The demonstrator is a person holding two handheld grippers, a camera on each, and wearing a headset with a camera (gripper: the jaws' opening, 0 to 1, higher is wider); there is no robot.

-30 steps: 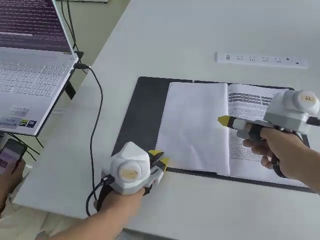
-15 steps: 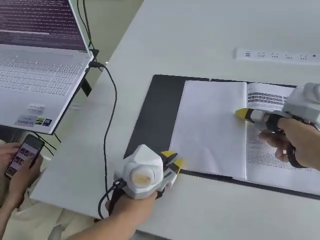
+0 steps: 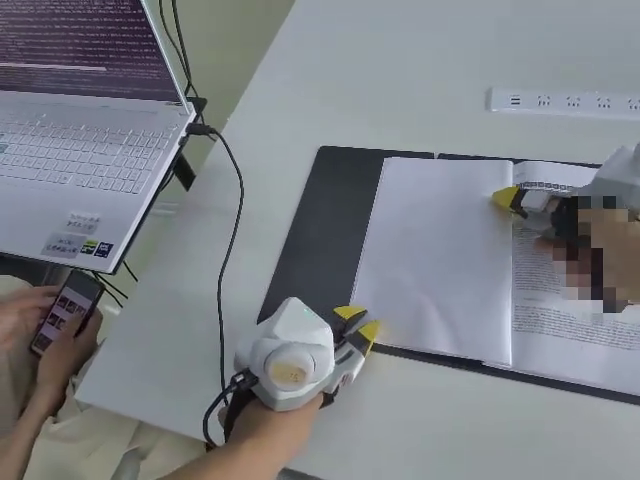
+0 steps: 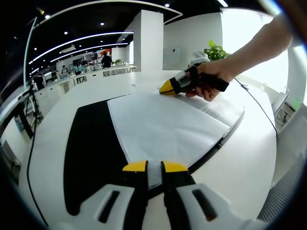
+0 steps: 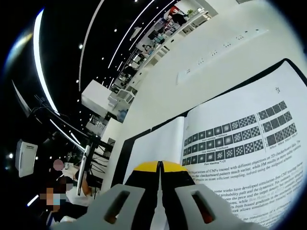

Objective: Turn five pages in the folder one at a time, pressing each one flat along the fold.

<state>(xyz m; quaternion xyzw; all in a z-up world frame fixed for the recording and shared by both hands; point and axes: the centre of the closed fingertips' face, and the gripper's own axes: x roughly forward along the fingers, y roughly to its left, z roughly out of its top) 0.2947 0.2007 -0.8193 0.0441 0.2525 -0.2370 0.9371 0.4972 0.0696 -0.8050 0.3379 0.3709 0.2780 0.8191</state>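
Note:
The black folder (image 3: 320,230) lies open on the white table. A blank white page (image 3: 440,250) lies flat on its left half and a printed page (image 3: 560,310) on the right. My right gripper (image 3: 505,198) is shut, its yellow tips down on the fold near the folder's far edge. In the right gripper view its jaws (image 5: 160,165) meet over the fold beside the printed page (image 5: 240,143). My left gripper (image 3: 358,326) is shut at the blank page's near left corner. The left gripper view has its tips (image 4: 154,166) at the edge of the blank page (image 4: 163,124), with the right gripper (image 4: 165,87) beyond.
An open laptop (image 3: 80,150) stands to the left, past the table edge, and its black cable (image 3: 235,230) runs along the table beside the folder. A white power strip (image 3: 560,100) lies behind the folder. A person's hand holds a phone (image 3: 65,310) at the lower left.
My right gripper has slid along the fold from the middle of the page towards the folder's far edge. The left gripper has stayed at the page corner. The head camera has shifted.

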